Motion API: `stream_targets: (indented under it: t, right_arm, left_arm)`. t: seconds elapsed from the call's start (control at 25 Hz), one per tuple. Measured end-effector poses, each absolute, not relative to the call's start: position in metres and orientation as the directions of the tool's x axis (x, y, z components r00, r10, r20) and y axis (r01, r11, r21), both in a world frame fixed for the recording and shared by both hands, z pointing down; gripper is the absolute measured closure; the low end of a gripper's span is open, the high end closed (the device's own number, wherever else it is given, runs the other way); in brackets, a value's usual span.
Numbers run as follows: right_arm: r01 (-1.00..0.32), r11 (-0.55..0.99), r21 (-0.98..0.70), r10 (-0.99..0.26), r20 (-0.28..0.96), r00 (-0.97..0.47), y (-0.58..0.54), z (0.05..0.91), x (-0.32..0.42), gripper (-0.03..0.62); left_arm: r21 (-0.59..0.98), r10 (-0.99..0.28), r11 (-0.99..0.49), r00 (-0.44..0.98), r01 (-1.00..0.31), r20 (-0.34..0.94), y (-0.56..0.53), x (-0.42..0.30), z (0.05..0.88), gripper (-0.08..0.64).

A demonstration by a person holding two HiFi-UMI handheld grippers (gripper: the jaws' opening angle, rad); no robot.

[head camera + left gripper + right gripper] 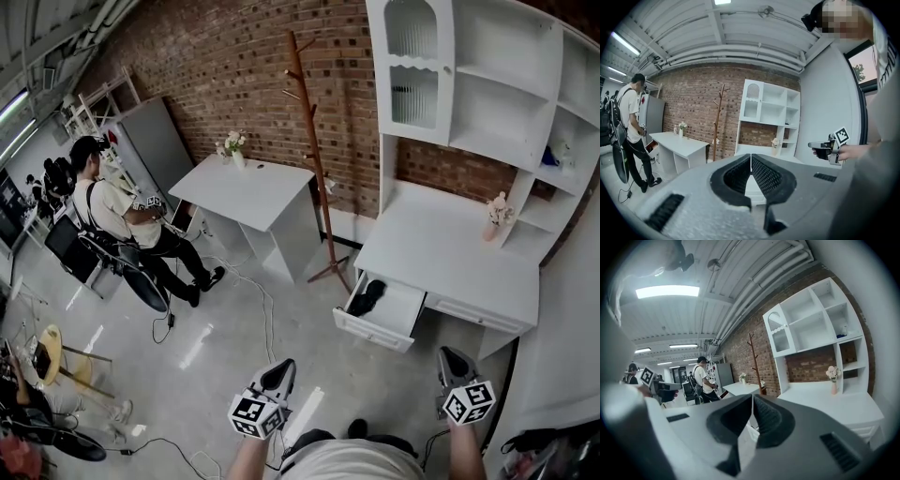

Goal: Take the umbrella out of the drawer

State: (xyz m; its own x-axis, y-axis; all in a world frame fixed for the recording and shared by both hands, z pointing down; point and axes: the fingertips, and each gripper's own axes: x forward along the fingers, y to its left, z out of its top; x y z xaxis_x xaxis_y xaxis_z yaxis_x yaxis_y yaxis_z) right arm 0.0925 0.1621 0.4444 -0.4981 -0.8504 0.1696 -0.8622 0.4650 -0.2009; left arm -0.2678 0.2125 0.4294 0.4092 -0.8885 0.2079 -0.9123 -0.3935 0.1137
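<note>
Okay so, both hands are out in front of me and the open drawer (399, 307) sits ahead, well apart from both, under the front edge of the white surface (441, 246). The umbrella (367, 297) is the dark bundle lying in the left end of that drawer, folded up. As far as I can make out, its long axis runs roughly front to back, slanting a bit toward the back right.

My left tool (279, 375) is clenched with nothing in it: the pads meet at the tip and only floor and furniture show past them. My right tool (451, 360) looks the same, pinched together and empty.

Which hand goes in? The umbrella lies up and to the right of the left tool, and up and to the left of the right one, so it's pretty much between them and neither is clearly nearer. I'd guess whichever reaches has to open up first and come in across that long axis, over the drawer front.
</note>
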Motion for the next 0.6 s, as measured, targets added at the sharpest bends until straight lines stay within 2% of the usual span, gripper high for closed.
stream_targets:
  t: [0.6]
  right_arm:
    - [-0.874, 0.448, -0.187, -0.851, 0.213, -0.481, 0.128, 0.452, 0.092, 0.561]
  left_arm:
    - [0.149, -0.879, -0.400, 0.425, -0.904, 0.218, 0.171, -0.268, 0.443, 0.534]
